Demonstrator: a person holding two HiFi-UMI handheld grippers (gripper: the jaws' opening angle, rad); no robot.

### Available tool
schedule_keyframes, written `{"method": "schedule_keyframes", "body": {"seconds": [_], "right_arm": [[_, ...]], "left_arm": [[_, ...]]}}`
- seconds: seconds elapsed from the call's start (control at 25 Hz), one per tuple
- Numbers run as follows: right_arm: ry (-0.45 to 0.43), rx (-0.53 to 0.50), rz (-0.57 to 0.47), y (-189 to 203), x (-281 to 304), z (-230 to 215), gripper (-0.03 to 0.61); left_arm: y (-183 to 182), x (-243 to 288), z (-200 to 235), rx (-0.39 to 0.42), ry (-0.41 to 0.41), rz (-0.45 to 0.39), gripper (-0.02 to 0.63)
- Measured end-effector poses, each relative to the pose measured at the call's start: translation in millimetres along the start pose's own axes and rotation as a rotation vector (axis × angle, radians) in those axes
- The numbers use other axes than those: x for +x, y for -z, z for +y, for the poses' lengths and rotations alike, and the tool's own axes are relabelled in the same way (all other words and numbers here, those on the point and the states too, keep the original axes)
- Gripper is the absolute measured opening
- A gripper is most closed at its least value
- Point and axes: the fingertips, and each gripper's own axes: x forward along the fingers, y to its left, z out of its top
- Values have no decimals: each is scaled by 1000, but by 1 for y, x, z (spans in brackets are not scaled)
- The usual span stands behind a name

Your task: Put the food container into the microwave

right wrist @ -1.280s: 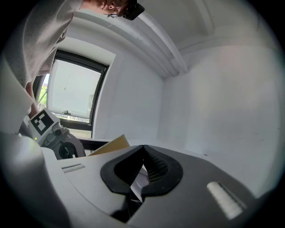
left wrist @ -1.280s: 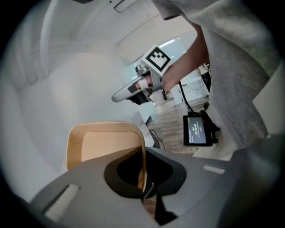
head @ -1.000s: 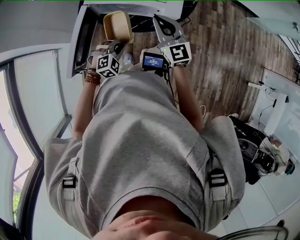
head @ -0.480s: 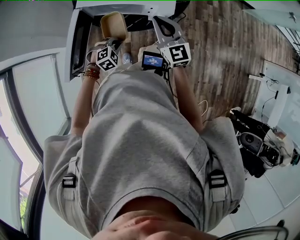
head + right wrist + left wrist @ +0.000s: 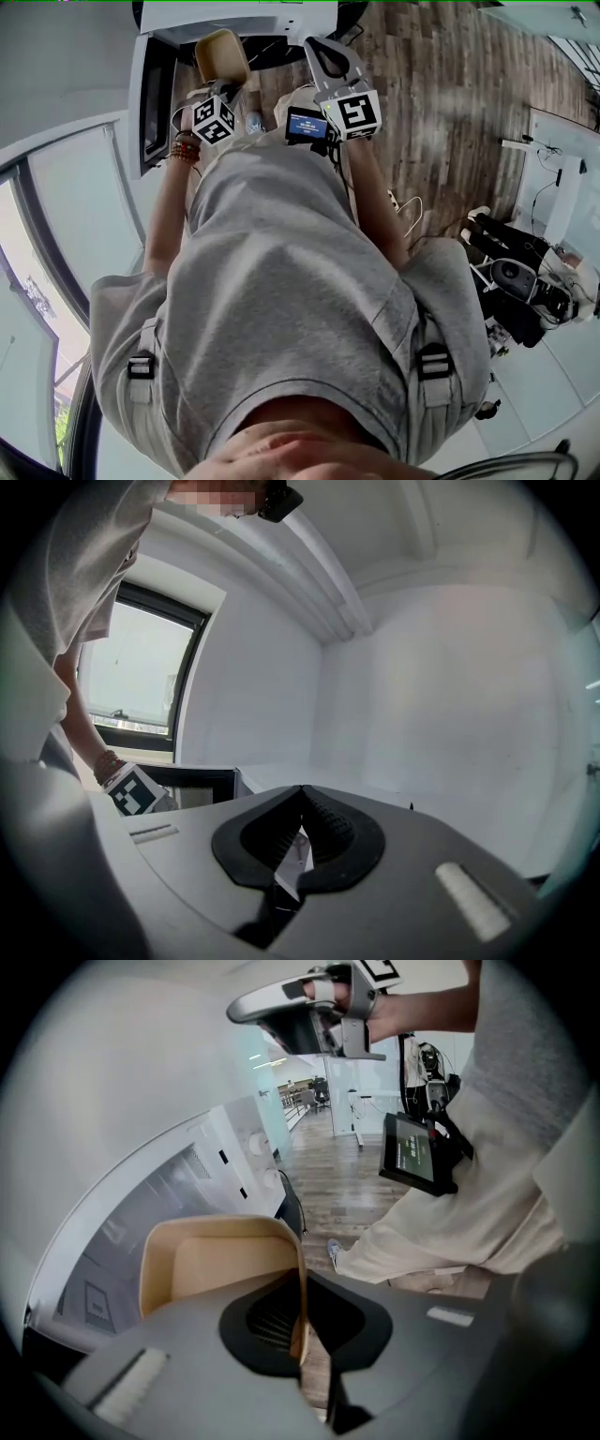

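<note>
- Left gripper (image 5: 300,1324): fingers (image 5: 265,1316) pinched on one side wall of the tan food container (image 5: 217,1262). The wall sits edge-on between the pads. The container is carried in the air, open side visible, nothing inside.
- Right gripper (image 5: 302,803): fingers pressed together at the tips, nothing between them. It's held in the air near the front right of the microwave (image 5: 239,13), touching nothing.
- Food container: just in front of the microwave opening, right of the swung-open door (image 5: 154,89). Can't tell if its far edge has crossed into the opening.
- Microwave: white body, dark cavity facing the person, door hinged at the left and standing wide.
- Wood-plank floor (image 5: 441,94) runs off right of the microwave.
</note>
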Motion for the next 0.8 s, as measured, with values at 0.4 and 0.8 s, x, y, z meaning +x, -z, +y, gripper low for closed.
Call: {"method": "schedule_keyframes", "body": {"seconds": [0.4, 0.8], "right_arm": [[39, 38, 1, 12, -5, -22, 14], [64, 31, 6, 7, -13, -40, 14]], "left_arm": [[1, 10, 11, -12, 3, 52, 3], [-10, 19, 31, -11, 1, 71, 3]]}}
